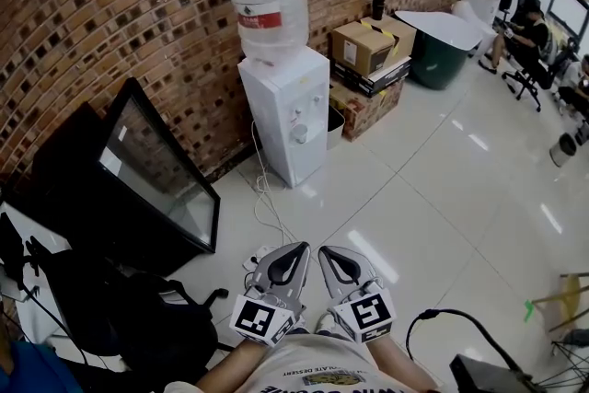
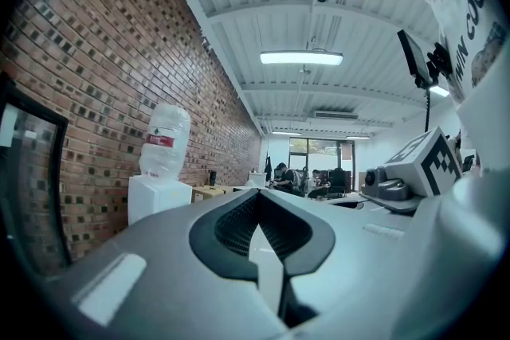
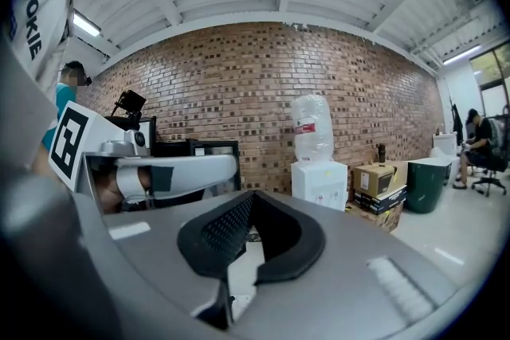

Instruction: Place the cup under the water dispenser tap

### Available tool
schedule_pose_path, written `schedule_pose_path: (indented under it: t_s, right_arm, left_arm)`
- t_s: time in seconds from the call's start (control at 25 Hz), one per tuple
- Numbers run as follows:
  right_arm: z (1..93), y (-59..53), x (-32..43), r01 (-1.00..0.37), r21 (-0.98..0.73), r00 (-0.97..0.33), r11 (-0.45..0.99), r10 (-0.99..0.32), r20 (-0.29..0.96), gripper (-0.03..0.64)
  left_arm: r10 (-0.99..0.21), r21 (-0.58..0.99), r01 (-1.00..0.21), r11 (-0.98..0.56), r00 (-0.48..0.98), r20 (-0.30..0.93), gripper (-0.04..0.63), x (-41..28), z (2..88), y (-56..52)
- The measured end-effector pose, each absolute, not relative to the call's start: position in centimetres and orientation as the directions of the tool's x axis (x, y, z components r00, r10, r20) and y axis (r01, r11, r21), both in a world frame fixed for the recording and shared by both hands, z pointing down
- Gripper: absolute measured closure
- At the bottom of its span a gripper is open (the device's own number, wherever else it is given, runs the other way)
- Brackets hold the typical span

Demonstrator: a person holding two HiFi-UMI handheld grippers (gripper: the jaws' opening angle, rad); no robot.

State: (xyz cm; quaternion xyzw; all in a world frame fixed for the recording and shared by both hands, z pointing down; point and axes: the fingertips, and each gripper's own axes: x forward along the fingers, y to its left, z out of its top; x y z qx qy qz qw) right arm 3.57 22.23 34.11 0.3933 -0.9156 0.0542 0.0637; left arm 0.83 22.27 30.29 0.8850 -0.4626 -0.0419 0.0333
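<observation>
Water dispenser (image 1: 285,110) against brick wall (image 1: 110,5), bottle (image 1: 267,0) on top; pale cup-like shape (image 1: 299,133) at its tap, too small to confirm. Left gripper (image 1: 296,251), right gripper (image 1: 331,255) side by side, well apart from dispenser, jaws closed, holding nothing.

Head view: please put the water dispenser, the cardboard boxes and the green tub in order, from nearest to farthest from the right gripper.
Measured from the right gripper:
1. The water dispenser, ahead and slightly to the left.
2. The cardboard boxes, stacked just to the right of the dispenser in the picture.
3. The green tub, farther right, beyond the boxes.
</observation>
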Motion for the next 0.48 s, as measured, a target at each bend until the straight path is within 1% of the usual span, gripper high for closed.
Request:
schedule_pose_path:
  t_s: [0.48]
  right_arm:
    - [34.3, 22.4, 2.1, -0.718, -0.050, -0.689, 0.694, -0.699, 0.193, 0.612]
  left_arm:
    - [-0.826, 0.110, -0.819, -0.563, 0.563, -0.038, 0.604, -0.5, 30.1, 22.3]
